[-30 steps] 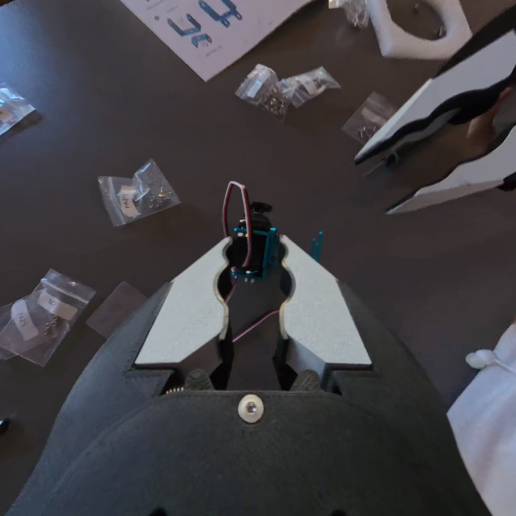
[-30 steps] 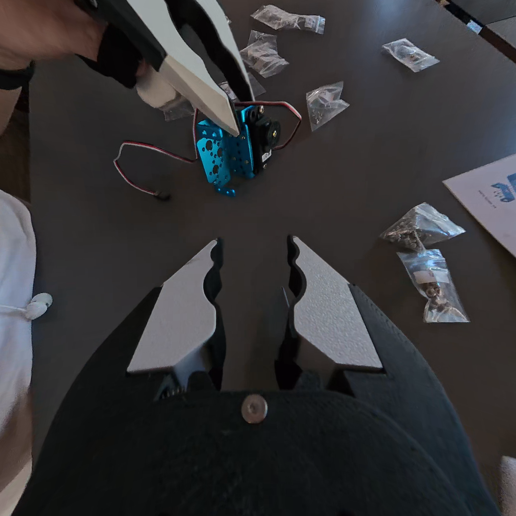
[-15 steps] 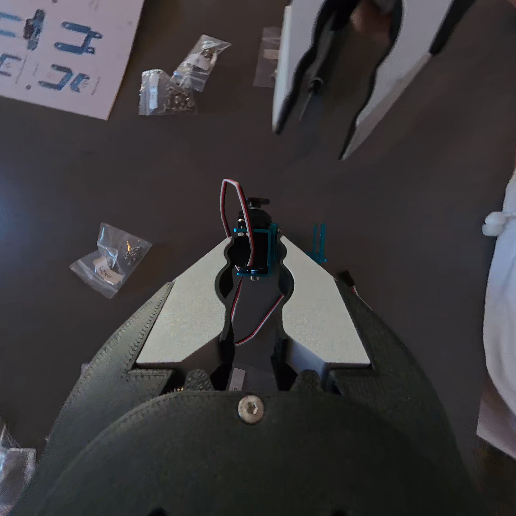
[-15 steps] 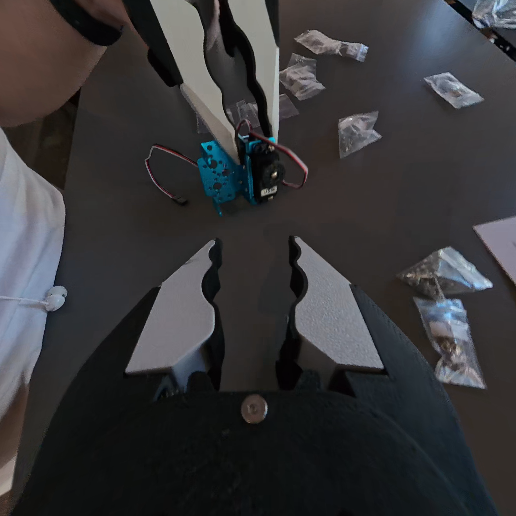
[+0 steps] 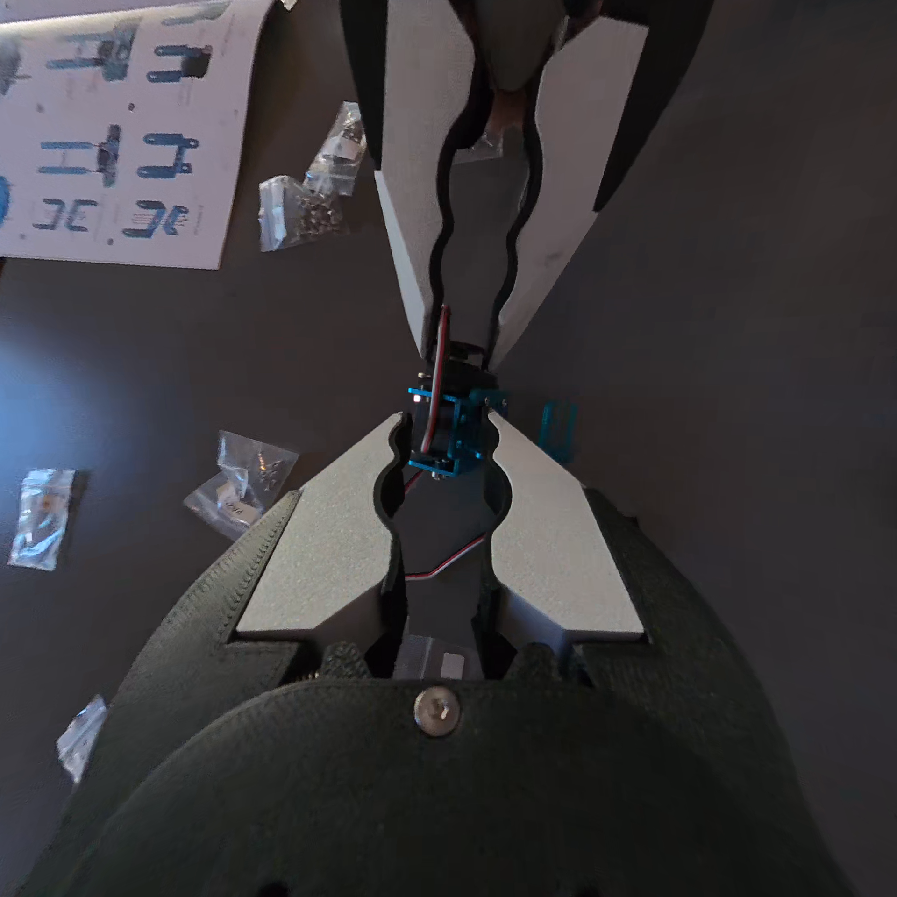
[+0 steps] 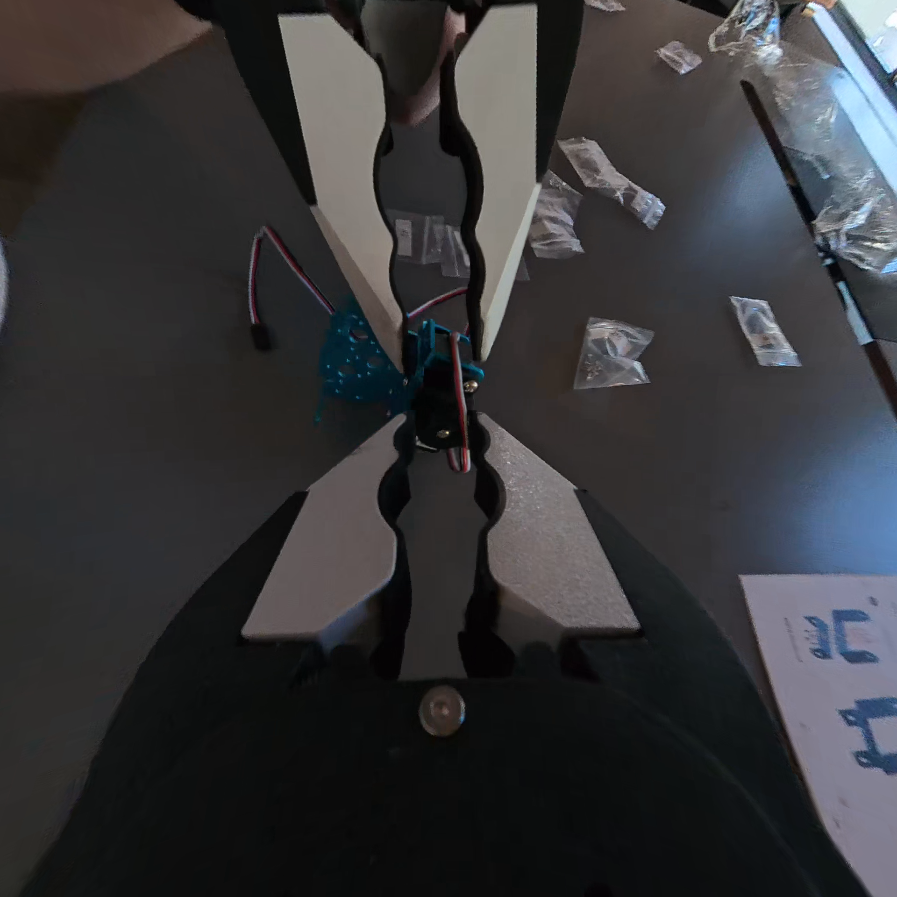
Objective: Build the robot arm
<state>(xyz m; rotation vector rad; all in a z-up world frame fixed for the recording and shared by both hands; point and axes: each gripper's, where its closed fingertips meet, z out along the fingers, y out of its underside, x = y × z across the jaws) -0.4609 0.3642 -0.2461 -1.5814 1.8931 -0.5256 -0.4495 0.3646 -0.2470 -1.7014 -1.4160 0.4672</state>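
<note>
1. The left gripper (image 5: 446,427) is clamping the blue bracket (image 5: 466,437) between its fingertips, jaws drawn in narrow, and is holding it up off the surface (image 5: 728,340)
2. The bracket is carrying a black servo (image 5: 461,376). A perforated blue plate is sticking out on the far side, where the right wrist view shows it beside the left gripper's fingers
3. The red, white and black cable (image 5: 446,563) is looping over the servo and trailing back through the gap between the left gripper's fingers. In the right wrist view its free end is lying on the surface and ending in a dark plug (image 6: 262,335)
4. The right gripper (image 6: 440,422) is meeting the servo from the opposite side. Its jaws are partly closed, with the tips flanking the servo's free end and seeming to press on both sides of it, though how firmly is hard to tell
5. The two grippers are facing each other tip to tip, so the servo and bracket are sitting between them above the surface
6. Farther out, small clear bags (image 5: 242,490) of hardware are lying scattered about the surface
7. Farthest, a white sheet (image 5: 116,131) printed with blue part drawings is lying flat, well apart from the grippers
</note>
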